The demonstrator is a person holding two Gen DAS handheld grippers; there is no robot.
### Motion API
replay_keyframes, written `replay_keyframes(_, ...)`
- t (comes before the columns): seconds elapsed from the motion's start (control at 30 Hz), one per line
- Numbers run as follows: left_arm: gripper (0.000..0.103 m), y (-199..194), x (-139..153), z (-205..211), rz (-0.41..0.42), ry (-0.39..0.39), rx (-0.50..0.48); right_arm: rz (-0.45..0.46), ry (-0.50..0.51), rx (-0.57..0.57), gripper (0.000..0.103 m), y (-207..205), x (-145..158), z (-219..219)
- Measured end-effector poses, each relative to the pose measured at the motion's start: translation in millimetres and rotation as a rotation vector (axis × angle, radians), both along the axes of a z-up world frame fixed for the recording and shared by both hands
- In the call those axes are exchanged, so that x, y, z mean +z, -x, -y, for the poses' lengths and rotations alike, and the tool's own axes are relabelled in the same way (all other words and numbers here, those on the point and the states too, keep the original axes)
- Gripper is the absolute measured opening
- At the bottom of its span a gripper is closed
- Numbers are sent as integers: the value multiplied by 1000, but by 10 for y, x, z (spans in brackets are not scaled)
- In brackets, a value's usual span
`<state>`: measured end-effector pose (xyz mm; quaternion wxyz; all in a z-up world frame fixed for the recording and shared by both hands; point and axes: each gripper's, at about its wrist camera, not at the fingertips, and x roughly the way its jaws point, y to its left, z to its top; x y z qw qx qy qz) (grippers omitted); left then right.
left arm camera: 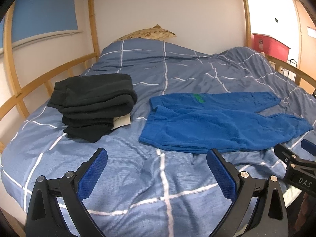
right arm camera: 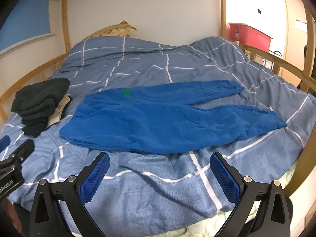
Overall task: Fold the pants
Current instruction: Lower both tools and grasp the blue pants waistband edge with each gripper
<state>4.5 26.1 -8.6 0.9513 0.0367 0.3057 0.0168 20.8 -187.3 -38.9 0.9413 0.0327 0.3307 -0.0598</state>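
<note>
Blue fleece pants [left arm camera: 213,122] lie flat on the bed, waistband to the left, both legs spread to the right; they also show in the right wrist view [right arm camera: 158,118]. A green mark [right arm camera: 126,92] sits near the waistband. My left gripper [left arm camera: 158,158] is open and empty, above the duvet just in front of the waistband end. My right gripper [right arm camera: 160,160] is open and empty, just in front of the pants' near edge. The right gripper also shows at the edge of the left wrist view [left arm camera: 296,158].
A stack of folded dark clothes [left arm camera: 92,102] with something cream-coloured under it stands left of the pants. A blue checked duvet [left arm camera: 158,187] covers the bed. A wooden rail [left arm camera: 39,83] runs along the left, another rail [right arm camera: 286,65] along the right. A pillow [left arm camera: 150,33] lies at the head.
</note>
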Motion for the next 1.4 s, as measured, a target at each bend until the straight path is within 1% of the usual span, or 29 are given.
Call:
replay_keyframes(0.13,95,-124,-103,-58,-7,-6,12,3,-11,2,102,-105,-103,-13)
replay_keyframes(0.17,92,-156,-121,-60,-9,-5,10,0,-10,3,102,-145,-132,-22)
replay_keyframes(0.27,90,-309,-196,-84,-25,-11,15,-4,-10,4,101,-260,-210,-32)
replay_keyframes(0.33,88,-432,-252,-103,-35,-4,22,-11,-28,-2,100,-346,-270,-23)
replay_keyframes(0.4,85,-552,-300,-119,-51,10,21,-32,-52,-9,98,-431,-327,-12)
replay_keyframes(0.53,78,-850,-442,-140,-117,39,20,-73,-112,-29,93,-620,-467,31)
replay_keyframes(0.57,73,-919,-480,-124,-141,30,22,-84,-117,-39,93,-660,-496,30)
replay_keyframes(0.63,68,-1041,-558,-104,-175,14,9,-102,-136,-55,90,-729,-548,54)
replay_keyframes(0.67,68,-1102,-599,-104,-192,16,6,-113,-146,-65,89,-759,-576,61)
replay_keyframes(0.73,67,-1198,-680,-116,-220,42,-2,-132,-162,-77,89,-801,-626,79)
replay_keyframes(0.8,65,-1302,-765,-161,-255,87,4,-145,-169,-84,86,-822,-669,86)
replay_keyframes(0.83,60,-1352,-813,-180,-279,106,12,-150,-168,-88,85,-828,-687,94)
replay_keyframes(0.93,56,-1462,-954,-260,-339,194,33,-152,-189,-107,83,-859,-711,130)
replay_keyframes(0.97,56,-1498,-990,-299,-352,235,42,-153,-187,-111,81,-872,-716,132)
replay_keyframes(1.03,55,-1523,-1037,-330,-366,277,57,-154,-177,-110,79,-901,-727,127)
replay_keyframes(1.07,50,-1529,-1051,-324,-369,288,54,-155,-168,-112,75,-910,-731,122)
replay_keyframes(1.13,47,-1535,-1061,-292,-366,284,54,-147,-161,-116,70,-918,-717,116)
replay_keyframes(1.17,43,-1527,-1055,-280,-362,282,53,-139,-154,-114,62,-917,-704,116)
replay_keyframes(1.2,41,-1516,-1047,-274,-358,280,52,-134,-146,-114,58,-921,-692,123)
replay_keyframes(1.27,35,-1480,-1016,-272,-346,282,50,-117,-133,-111,39,-928,-663,148)
replay_keyframes(1.33,31,-1433,-986,-266,-329,275,49,-105,-135,-98,27,-952,-652,188)
replay_keyframes(1.37,30,-1434,-969,-265,-324,269,49,-105,-139,-93,23,-968,-647,209)
replay_keyframes(1.4,30,-1421,-949,-250,-318,258,49,-100,-144,-88,20,-977,-644,225)
